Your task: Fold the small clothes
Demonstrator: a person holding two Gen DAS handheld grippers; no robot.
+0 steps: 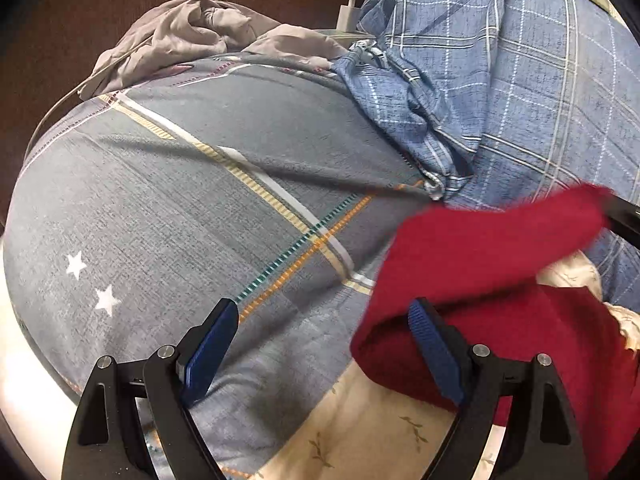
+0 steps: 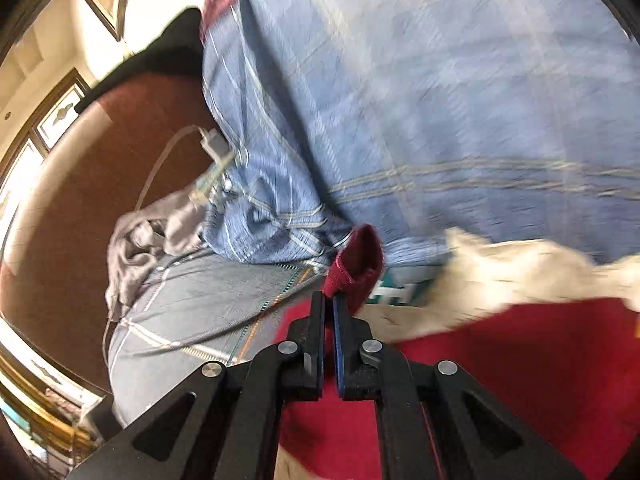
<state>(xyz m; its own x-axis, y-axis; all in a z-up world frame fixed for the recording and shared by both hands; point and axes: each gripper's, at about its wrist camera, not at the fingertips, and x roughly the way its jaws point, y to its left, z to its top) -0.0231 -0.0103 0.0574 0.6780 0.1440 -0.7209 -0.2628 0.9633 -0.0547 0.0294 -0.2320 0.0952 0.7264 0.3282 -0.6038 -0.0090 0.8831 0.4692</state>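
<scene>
Red knit is the thing here: a small red garment [image 1: 492, 248] lies near the front edge of the bed, partly on a cream leaf-print cloth [image 1: 360, 420] and partly over the grey plaid sheet [image 1: 180, 200]. One end of it is lifted off the bed and stretched toward the right side of the left wrist view, where a dark bit of the other tool pokes in.

The right tool [image 2: 329, 304] is clenched on that lifted end. In its own view the two fingers sit almost together, with a fold of red fabric [image 2: 356, 264] pinched at the tips and sticking out past them. The rest of the red cloth spreads out below and to the right of the fingers. That view is pretty blurry, so the fine detail is hard to read.

The left tool [image 1: 324, 344] is released, its fingers spread wide with the blue pads facing each other and nothing between them. Its left pad [image 1: 212, 344] hangs over the grey sheet, and the right one is just at the edge of the red garment; can't tell if it touches.

Further back on the bed there's a bunched blue checked blanket [image 1: 500, 80] and a crumpled grey cloth [image 1: 188, 32] near the far edge. A white charger [image 1: 348, 12] and its cable rest between them, beside the brown headboard [image 2: 100, 152].
</scene>
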